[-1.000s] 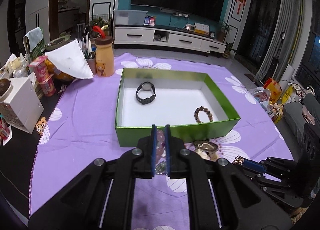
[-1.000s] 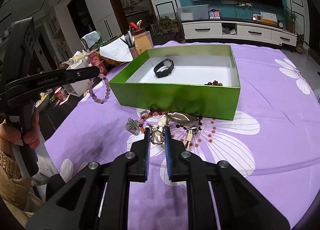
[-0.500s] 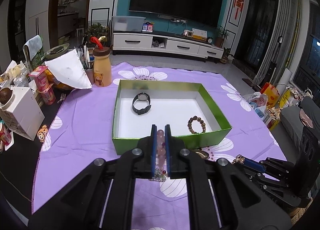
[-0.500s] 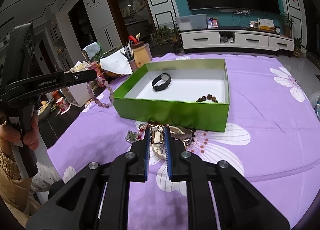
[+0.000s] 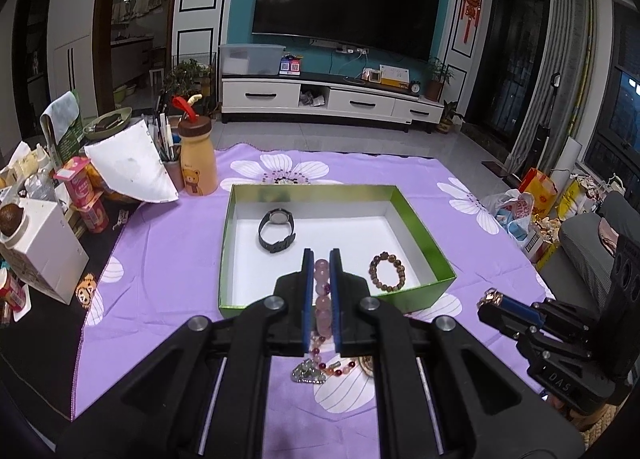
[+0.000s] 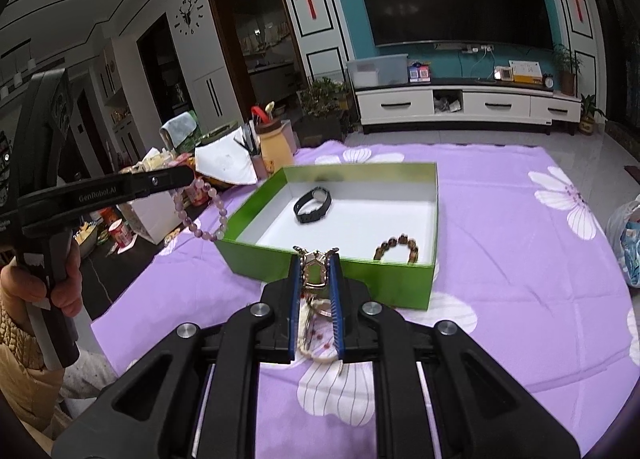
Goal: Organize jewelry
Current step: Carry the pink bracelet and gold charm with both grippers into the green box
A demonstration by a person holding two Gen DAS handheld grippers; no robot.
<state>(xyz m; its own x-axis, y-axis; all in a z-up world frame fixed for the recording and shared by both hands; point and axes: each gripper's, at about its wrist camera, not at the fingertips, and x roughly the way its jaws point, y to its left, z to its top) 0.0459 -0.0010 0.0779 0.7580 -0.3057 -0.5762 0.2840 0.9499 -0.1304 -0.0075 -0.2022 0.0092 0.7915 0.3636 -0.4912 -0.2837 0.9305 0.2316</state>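
Left tool [image 5: 321, 259] clenched on pink round-bead bracelet [image 5: 322, 299], raised near green cardboard box [image 5: 424, 235]: carry over wall, release on bare white floor. Right tool [image 6: 315, 259] grasping gold metal pendant [image 6: 314, 273], before box front: lift clear first.

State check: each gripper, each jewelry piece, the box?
left gripper: shut on pink bead bracelet, lifted
right gripper: shut on gold pendant, lifted
green box: open
black watch: in box
brown bead bracelet: in box
red bead strand: on the cloth
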